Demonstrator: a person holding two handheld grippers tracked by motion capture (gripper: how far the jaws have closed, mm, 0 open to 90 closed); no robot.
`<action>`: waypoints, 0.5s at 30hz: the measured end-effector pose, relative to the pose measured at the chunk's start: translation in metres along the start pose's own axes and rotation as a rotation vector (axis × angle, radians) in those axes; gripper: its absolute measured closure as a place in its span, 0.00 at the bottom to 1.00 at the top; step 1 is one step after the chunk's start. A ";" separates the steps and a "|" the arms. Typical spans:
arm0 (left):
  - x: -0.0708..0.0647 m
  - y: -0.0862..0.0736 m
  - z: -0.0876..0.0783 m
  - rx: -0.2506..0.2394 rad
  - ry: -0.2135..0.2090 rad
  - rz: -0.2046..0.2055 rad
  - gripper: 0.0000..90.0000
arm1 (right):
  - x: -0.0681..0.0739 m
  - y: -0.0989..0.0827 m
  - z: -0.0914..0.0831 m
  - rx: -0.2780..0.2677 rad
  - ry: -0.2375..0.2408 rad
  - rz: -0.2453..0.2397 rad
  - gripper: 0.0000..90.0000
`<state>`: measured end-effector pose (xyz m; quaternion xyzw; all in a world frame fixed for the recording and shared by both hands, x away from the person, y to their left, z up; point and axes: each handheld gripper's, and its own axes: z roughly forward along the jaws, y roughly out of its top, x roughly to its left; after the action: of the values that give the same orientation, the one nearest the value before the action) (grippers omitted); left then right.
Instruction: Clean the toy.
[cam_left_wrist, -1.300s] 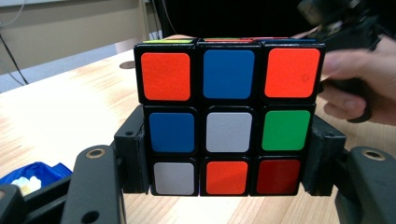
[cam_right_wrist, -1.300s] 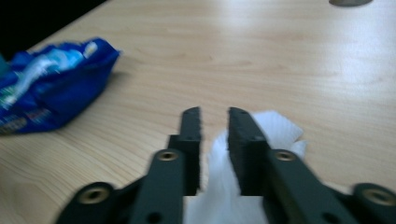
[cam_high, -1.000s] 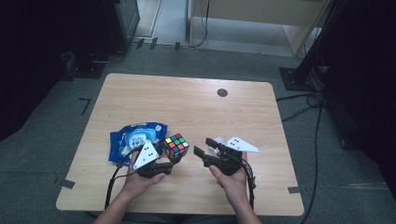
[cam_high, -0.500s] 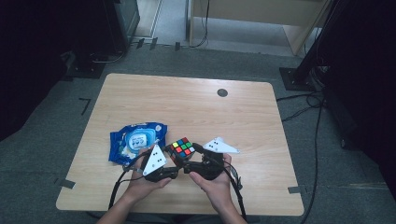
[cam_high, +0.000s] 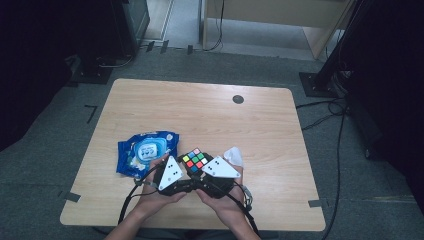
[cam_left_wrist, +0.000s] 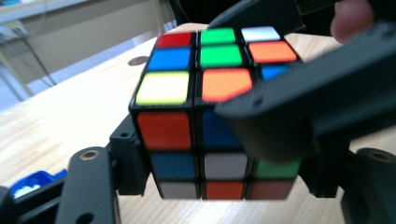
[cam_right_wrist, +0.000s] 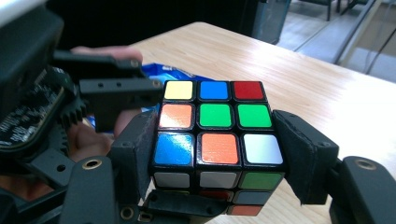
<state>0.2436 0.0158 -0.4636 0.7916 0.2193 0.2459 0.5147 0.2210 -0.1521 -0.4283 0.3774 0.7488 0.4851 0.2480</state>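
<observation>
High view: one puzzle cube (cam_high: 194, 160), one blue wipes packet (cam_high: 145, 151), one white crumpled tissue (cam_high: 233, 155). They sit on a pale wood bench (cam_high: 200, 115) with one dark round spot (cam_high: 238, 99) far beyond the jaws. Grey carpet floor around it, cables and dark stands at the room's edges. Two forearms come in from the near edge, hands close together; left gripper (cam_high: 176, 176) and right gripper (cam_high: 212, 175) meet at the cube, each under a grey three-cornered plate. Packet lies just outside the left jaws, tissue just outside the right.

Left gripper view: cube (cam_left_wrist: 210, 112) between this gripper's jaws, raised off the bench. These jaws have just been opening slightly; left pad sits at the cube's side, the right side is hidden by the other gripper's jaw crossing in front. Whether the pads press, cannot tell.

Right gripper view: cube (cam_right_wrist: 212, 140) squarely between the jaws, pads against both side faces, which have just been closing. Left gripper (cam_right_wrist: 100, 100) reaches in from the left side, thumb behind it.
</observation>
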 end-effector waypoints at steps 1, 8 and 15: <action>-0.001 0.001 0.000 0.000 0.007 0.005 0.34 | 0.000 0.000 0.000 0.002 0.006 0.001 0.38; 0.003 0.000 -0.003 -0.011 -0.001 0.020 0.38 | -0.008 0.001 0.000 -0.019 0.084 0.085 0.36; 0.025 -0.003 -0.006 -0.018 -0.003 -0.109 0.38 | -0.028 0.007 -0.016 -0.136 0.186 0.203 0.24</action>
<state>0.2591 0.0358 -0.4604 0.7740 0.2591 0.2183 0.5349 0.2277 -0.1818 -0.4150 0.3871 0.6921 0.5900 0.1522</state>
